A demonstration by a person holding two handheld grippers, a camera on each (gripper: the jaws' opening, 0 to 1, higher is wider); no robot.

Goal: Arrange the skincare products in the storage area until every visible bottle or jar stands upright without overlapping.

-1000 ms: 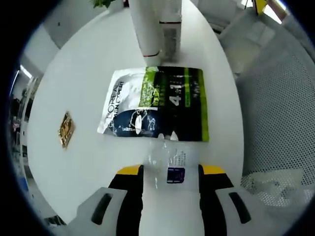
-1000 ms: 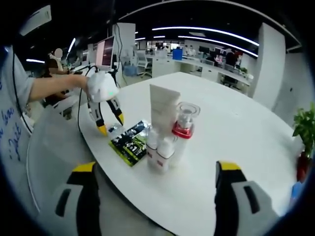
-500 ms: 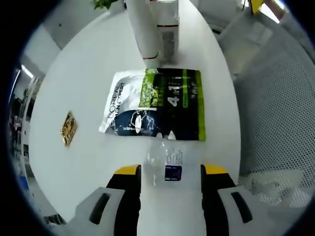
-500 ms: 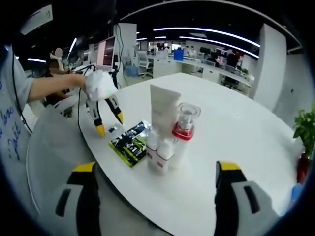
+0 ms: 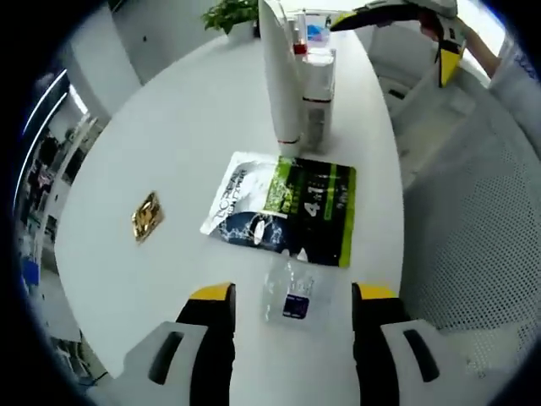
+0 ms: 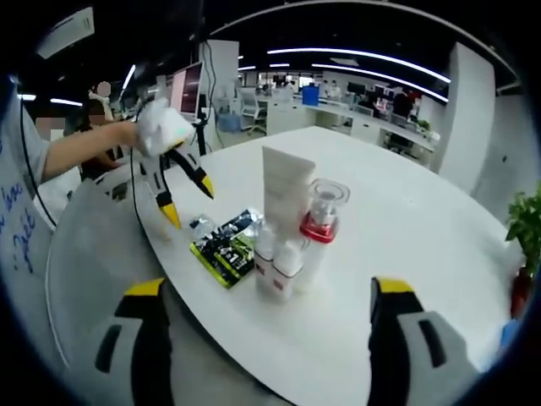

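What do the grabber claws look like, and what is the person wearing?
Each gripper has two black jaws with yellow tips and pale grey bases. The left gripper has a rounded white body with a dark cable hanging from it. The right gripper has the same jaws. The person wears a light grey short sleeve.

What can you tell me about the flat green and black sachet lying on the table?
The sachet is a flat, glossy foil packet, white and dark blue at one end, green and black at the other, with large "4.1" lettering. It lies flat on the white table, not upright, close by the base of the upright white tube and bottles. A small clear packet lies just beyond its near edge, between the jaws of the open left tool, which hovers above without touching it.
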